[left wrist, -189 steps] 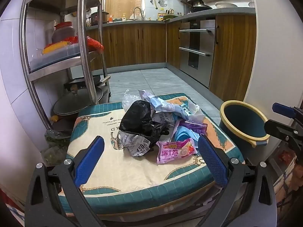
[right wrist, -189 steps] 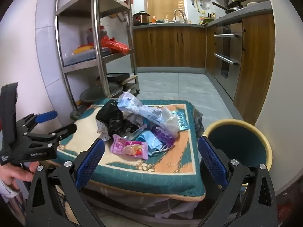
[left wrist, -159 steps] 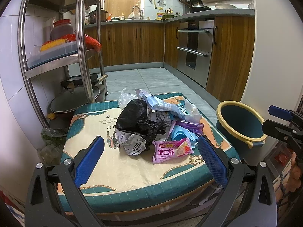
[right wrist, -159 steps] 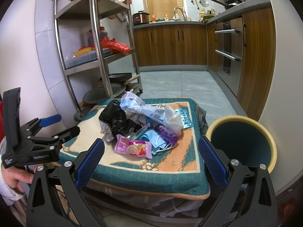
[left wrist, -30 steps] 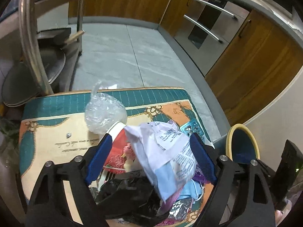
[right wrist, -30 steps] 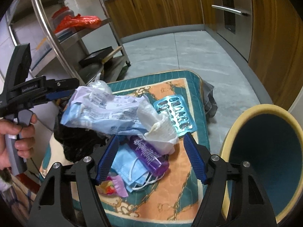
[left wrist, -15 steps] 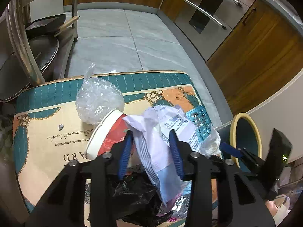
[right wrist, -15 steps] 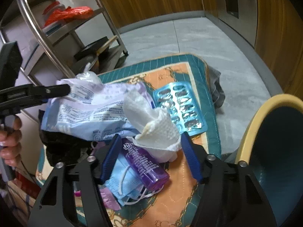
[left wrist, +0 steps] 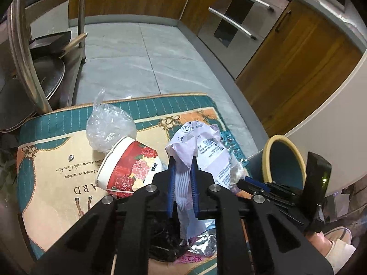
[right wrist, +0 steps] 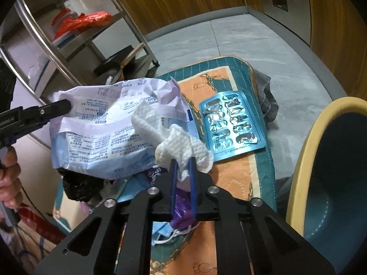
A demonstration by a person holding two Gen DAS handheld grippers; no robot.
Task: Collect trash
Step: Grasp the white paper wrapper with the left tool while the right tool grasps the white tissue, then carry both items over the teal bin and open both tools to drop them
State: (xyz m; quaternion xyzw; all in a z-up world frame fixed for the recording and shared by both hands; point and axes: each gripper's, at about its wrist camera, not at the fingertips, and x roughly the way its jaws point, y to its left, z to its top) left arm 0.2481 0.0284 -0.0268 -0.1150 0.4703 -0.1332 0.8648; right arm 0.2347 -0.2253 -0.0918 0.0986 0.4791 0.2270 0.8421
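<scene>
Crumpled lilac-and-blue wrapper (right wrist: 101,135) and white tissue (right wrist: 181,144), both lifted above the pile.

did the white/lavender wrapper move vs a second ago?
Yes. The wrapper, pinched in the left gripper, has come up off the trash pile, and its left end now overlaps the metal rack behind, judged against the static blister pack.

Teal-and-orange cushioned stool top (left wrist: 57,160), paper cup (left wrist: 130,167) on its side, clear plastic bag (left wrist: 107,126), blister pack (right wrist: 231,126)
</scene>
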